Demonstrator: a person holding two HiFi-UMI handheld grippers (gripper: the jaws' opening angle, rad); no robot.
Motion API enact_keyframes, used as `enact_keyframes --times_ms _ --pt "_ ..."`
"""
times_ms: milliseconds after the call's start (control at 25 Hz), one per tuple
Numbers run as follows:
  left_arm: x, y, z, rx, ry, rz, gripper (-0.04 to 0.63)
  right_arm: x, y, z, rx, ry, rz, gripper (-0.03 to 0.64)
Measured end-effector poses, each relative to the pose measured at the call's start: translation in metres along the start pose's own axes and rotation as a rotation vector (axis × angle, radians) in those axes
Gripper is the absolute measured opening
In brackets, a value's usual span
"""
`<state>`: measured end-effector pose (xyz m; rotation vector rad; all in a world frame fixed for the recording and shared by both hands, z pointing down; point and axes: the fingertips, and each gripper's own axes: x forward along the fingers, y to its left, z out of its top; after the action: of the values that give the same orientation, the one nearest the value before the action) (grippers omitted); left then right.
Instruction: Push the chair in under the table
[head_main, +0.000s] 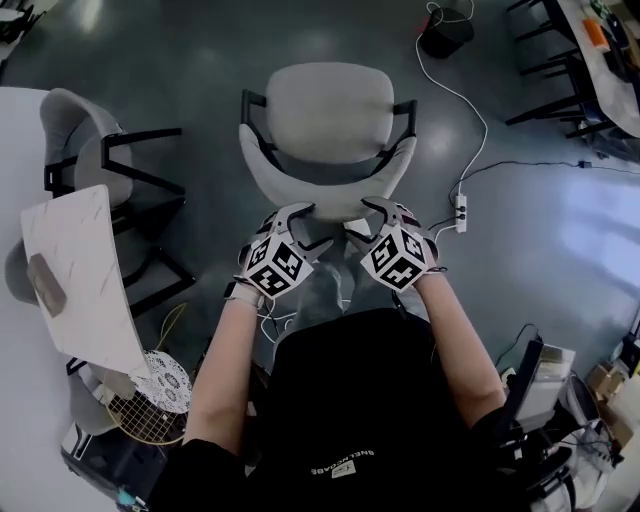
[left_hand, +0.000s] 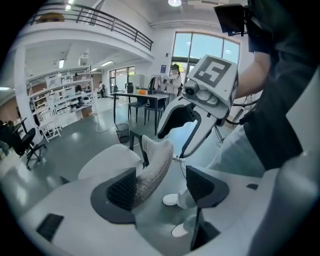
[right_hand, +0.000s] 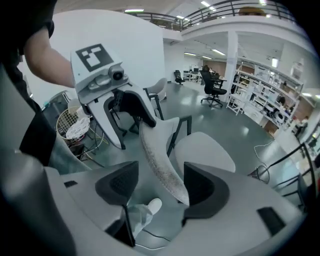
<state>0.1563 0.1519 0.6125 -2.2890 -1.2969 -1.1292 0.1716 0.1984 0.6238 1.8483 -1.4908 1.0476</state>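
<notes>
The grey chair (head_main: 330, 110) is seen in the upper centre of the head view, standing on the dark floor (head_main: 520, 260). Its curved backrest (head_main: 325, 192) is turned toward the bottom of the frame. Both grippers are held at that backrest's top edge, 1 on each side of its middle.

The left gripper (left_hand: 161, 187) is shown with its jaws spread wide. In the left gripper view, the padded backrest edge is caught between them, lying close against the pad at frame left. The pad at frame right stands clear of it. No pinch is seen.

The right gripper (right_hand: 161, 184) is also seen with its jaws spread. The backrest edge runs down between them, nearer the pad at frame right. Whether that pad touches the fabric cannot be told. A white shoe (right_hand: 150, 206) is glimpsed on the floor below the jaws.

A white tabletop (head_main: 18, 400) is seen along the left edge of the head view, well apart from the chair. A marbled board (head_main: 80, 270) lies over its edge. A 2nd grey chair (head_main: 85, 150) is parked beside the tabletop at upper left. A white power strip (head_main: 460, 212) lies on the floor to the right of the grey chair.
</notes>
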Motion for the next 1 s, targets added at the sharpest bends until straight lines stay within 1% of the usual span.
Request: enact_keyframes --times_ms 120,240,320,400,520,600,680,760,840,880,920,960,1000 --pt "0.004 0.006 -0.001 0.024 0.017 -0.006 0.296 0.015 0.006 -0.003 -0.016 0.012 0.012 0.270" --pt "0.010 0.011 -0.003 0.056 0.038 -0.018 0.296 0.029 0.012 -0.005 -0.083 0.039 0.011 0.270" --pt "0.015 0.014 -0.005 0.088 0.062 -0.034 0.295 0.036 0.014 -0.004 -0.114 0.054 0.028 0.270" --pt "0.017 0.014 -0.007 0.125 0.090 -0.059 0.293 0.043 0.012 -0.003 -0.111 0.061 0.046 0.268" --pt "0.016 0.012 -0.006 0.145 0.092 -0.086 0.293 0.048 0.006 -0.003 -0.116 0.089 0.053 0.267" --pt "0.017 0.012 -0.008 0.158 0.110 -0.092 0.290 0.052 0.006 -0.005 -0.141 0.130 0.063 0.264" --pt "0.019 0.013 -0.011 0.170 0.153 -0.089 0.276 0.058 0.007 -0.011 -0.189 0.185 0.060 0.250" --pt "0.023 0.014 -0.013 0.171 0.196 -0.088 0.222 0.069 0.006 -0.020 -0.259 0.243 0.052 0.216" --pt "0.026 0.013 -0.014 0.156 0.229 -0.105 0.215 0.084 0.005 -0.034 -0.355 0.299 0.060 0.215" --pt "0.027 0.013 -0.014 0.148 0.240 -0.112 0.215 0.090 0.005 -0.039 -0.409 0.314 0.067 0.208" --pt "0.027 0.013 -0.014 0.142 0.245 -0.115 0.215 0.094 0.006 -0.041 -0.450 0.314 0.077 0.170" --pt "0.027 0.014 -0.014 0.138 0.245 -0.117 0.215 0.095 0.007 -0.041 -0.469 0.305 0.089 0.154" --pt "0.027 0.014 -0.014 0.135 0.245 -0.119 0.215 0.095 0.008 -0.040 -0.472 0.297 0.101 0.155"
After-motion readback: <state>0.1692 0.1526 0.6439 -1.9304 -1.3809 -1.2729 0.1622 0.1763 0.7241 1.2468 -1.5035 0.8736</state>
